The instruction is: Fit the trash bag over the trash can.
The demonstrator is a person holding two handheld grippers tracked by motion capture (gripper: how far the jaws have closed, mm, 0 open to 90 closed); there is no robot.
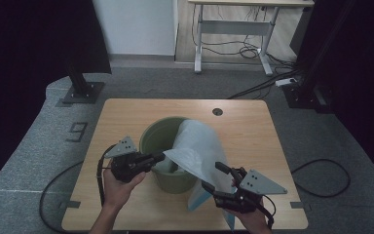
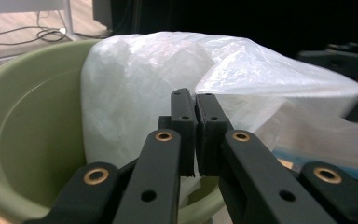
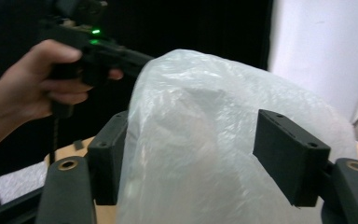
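Green bucket sits near the worktop's middle, a bit toward the person's edge. A thin white plastic bag is half in it: one part drops inside the rim, the rest drapes out over the rim toward the near right corner, w/ a blue-tinted bit hanging close to the near edge.

Left claw comes in level from the left side, jaws pressed together on a fold of the bag right at the bucket's near rim. In the left gripper view the pads meet w/ the film caught between them, bucket wall curving off to one side. Probably pinned there so the bag's mouth stays anchored at the rim while the other side gets worked over the edge, i.e. lining the bucket.

Right claw is by the near right corner, jaws spread wide. In the right gripper view the bag bulges up between the two pads but neither pad presses on it, so no grip there atm. Placement suggests it's lined up to take a fresh hold on the loose side and pull it outward.

Writing: none readable on bag, bucket or claws. A "9" is marked on the grey floor beyond the worktop's far left corner. Green light glows on the left gripper's body in the right gripper view.
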